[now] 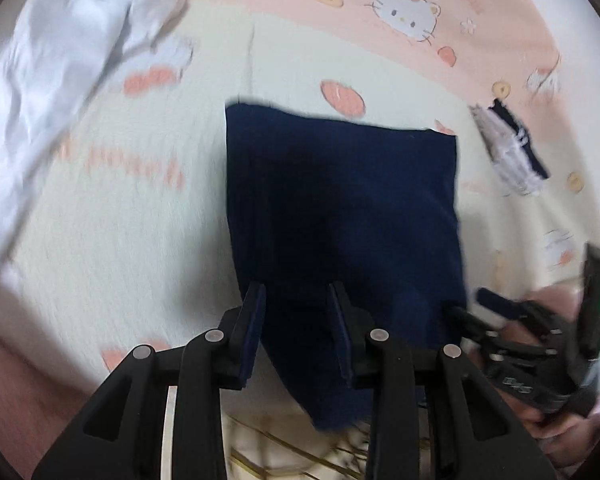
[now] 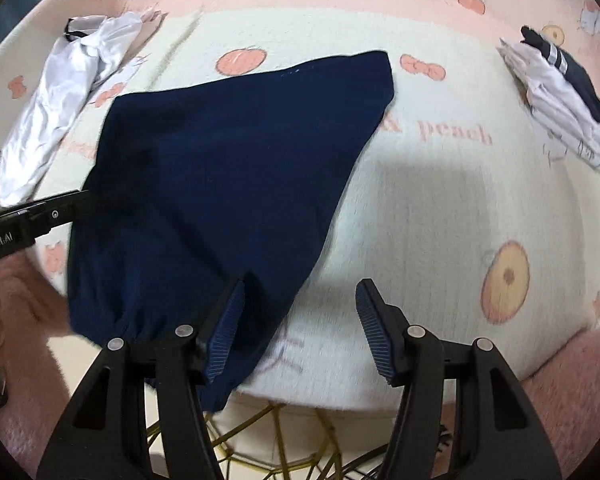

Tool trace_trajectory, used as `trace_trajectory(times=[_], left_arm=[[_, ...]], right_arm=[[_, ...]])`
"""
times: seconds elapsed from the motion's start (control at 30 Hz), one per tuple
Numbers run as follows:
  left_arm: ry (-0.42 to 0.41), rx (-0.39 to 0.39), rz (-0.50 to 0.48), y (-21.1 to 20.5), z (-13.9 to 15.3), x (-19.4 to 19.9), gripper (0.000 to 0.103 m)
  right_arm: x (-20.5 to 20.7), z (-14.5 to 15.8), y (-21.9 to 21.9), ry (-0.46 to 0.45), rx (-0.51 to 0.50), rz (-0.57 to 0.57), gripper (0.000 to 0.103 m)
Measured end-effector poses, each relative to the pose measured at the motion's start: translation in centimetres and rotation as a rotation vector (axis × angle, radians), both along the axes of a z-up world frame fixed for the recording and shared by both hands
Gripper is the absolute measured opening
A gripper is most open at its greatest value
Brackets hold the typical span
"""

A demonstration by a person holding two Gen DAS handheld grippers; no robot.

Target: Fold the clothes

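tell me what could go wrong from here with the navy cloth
Both tools are open, so nothing grips the navy cloth; its near end hangs over the blanket edge and could slide off. The left tool straddles the fabric and may rumple the fold. The white garment lies close enough to snag.

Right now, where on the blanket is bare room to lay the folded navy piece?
The widest bare patch of blanket lies between the navy garment and the folded white-and-navy stack, ahead of the right gripper. The other side is crowded: the white garment lies close beside the navy one, and the left gripper is there.
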State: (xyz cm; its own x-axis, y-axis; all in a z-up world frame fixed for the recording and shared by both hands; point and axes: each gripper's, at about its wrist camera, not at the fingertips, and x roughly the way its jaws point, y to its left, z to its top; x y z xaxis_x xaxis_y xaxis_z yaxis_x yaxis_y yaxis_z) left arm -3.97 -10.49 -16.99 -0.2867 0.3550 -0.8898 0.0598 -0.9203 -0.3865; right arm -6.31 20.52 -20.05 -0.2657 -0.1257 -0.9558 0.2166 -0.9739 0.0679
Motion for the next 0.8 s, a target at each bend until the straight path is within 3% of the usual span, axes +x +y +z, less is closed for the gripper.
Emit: trace_trajectory(times=[0.17,0.3,0.37,0.5,0.6,0.73,0.8], left_arm=[[-0.132,0.083,0.03,0.0,-2.0,1.5,0.037],[-0.229,0.141,0.049,0.1,-3.8,2.3,0.045],[-0.215,0.196,0.051,0.0,-3.5,2.5,0.046],[-0.228,0.212,0.062,-0.3,-4.0,2.6,0.047],[-0.208,0.276,0.068,0.4,-3.9,2.9,0.047],[-0.196,0.179,0.038,1.1,-3.7,3.4,0.047],[-0.207,0.134,0.022,1.4,-4.4,3.0,0.038]], right_arm=[[1.3,-0.1,-0.9,-0.034,0.012,0.053,0.06],[1.3,-0.9,-0.7,-0.085,0.002,0.035,0.06],[1.1,-0.9,-0.1,-0.104,-0.023,0.007,0.061],[1.2,-0.8,1.3,-0.13,-0.074,-0.052,0.064],[1.6,-0.4,1.6,-0.133,-0.111,-0.088,0.064],[2.6,-0.5,1.1,-0.17,-0.145,-0.092,0.064],[2.7,-1.2,0.8,-0.217,-0.15,-0.08,0.065]])
